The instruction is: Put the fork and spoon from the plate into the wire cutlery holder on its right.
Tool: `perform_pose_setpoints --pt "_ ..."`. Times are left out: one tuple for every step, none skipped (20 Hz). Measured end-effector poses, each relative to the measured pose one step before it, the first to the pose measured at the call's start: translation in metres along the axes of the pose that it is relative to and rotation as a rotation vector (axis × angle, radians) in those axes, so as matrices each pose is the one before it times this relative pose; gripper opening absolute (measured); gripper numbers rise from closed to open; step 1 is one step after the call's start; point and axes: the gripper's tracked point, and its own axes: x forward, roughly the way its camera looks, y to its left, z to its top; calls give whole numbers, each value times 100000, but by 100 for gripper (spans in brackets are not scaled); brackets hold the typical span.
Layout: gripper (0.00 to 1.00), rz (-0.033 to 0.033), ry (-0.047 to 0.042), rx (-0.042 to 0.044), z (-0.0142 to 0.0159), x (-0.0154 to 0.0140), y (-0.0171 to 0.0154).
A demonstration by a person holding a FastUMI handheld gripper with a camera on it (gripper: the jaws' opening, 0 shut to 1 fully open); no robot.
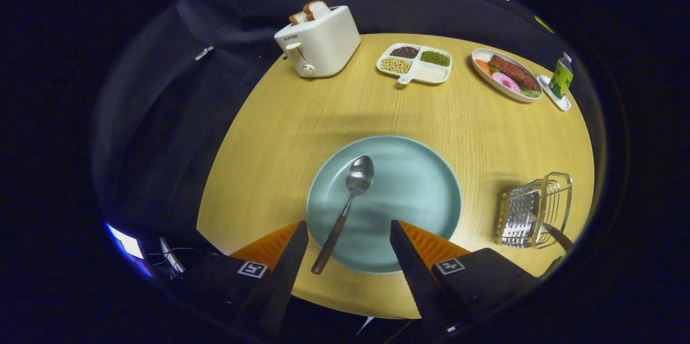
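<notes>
A pale green round plate (415,193) lies on the wooden table just ahead of my fingers. A metal spoon (345,209) with a dark handle rests on the plate's left half, bowl pointing away, handle end hanging over the near rim between my fingers. The wire cutlery holder (533,209) stands to the right of the plate; a dark handle leans out of its near right side. My gripper (349,228) hovers above the plate's near rim, open, with nothing held; the spoon handle lies below the gap, nearer the left finger.
A white toaster (319,42) with bread slices stands at the far left of the table. A white divided dish of beans (415,62), an oval dish of food (506,74) and a green carton (561,77) on a small tray line the far side.
</notes>
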Motion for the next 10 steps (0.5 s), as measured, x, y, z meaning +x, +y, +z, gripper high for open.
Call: perform_pose_setpoints --pt "93 -1544 1976 358 -497 913 -96" --pt "93 -646 1409 662 -459 638 -65" --pt "90 -584 1059 1288 -310 751 62" --pt "88 -666 1173 803 -249 544 -22" --pt "86 -681 991 113 -229 509 -50" --pt "86 -709 523 -99 -191 539 -92" --pt "81 -1243 1004 -193 -191 583 -167" --pt "76 -943 1180 111 -274 636 5" --pt "76 -852 916 394 -145 374 -173" --pt "76 -597 391 690 -53 399 -22"
